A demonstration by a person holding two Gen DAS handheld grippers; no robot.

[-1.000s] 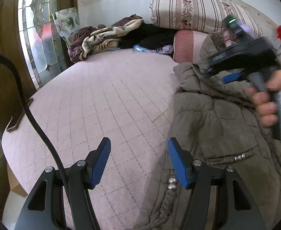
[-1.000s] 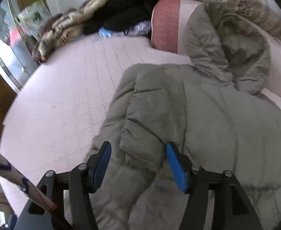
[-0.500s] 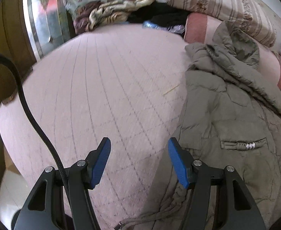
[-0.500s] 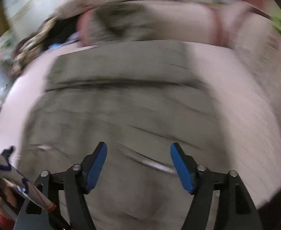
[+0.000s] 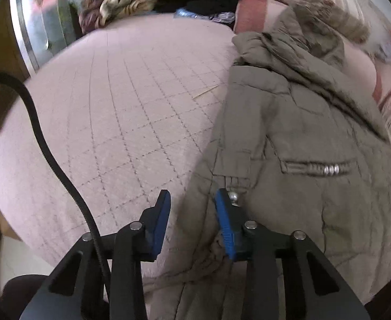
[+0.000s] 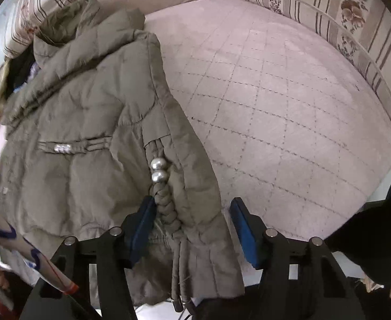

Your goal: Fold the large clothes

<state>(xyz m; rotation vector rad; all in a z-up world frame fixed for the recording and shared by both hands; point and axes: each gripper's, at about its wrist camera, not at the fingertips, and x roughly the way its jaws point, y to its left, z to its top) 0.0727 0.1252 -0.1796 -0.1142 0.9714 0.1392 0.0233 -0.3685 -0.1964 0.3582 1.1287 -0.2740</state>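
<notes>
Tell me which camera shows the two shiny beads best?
The right wrist view: both beads sit sharp and whole on the coat's braid. The left wrist view shows just one bead peeking behind a blue pad.

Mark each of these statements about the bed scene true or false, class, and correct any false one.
1. The coat is olive-brown and padded. True.
2. The coat lies on a bare wooden floor. False: it lies on a pink quilted bedspread.
3. Two silver beads sit above a braided cord on the coat. True.
4. The right gripper is empty, well away from the coat. False: the coat's lower edge and the cord lie between its closing jaws.
5. The left gripper is at the coat's lower edge beside the bedspread, its jaws closing. True.
6. The striped pillows are plain black. False: they are pale with brown stripes and a floral print.
</notes>
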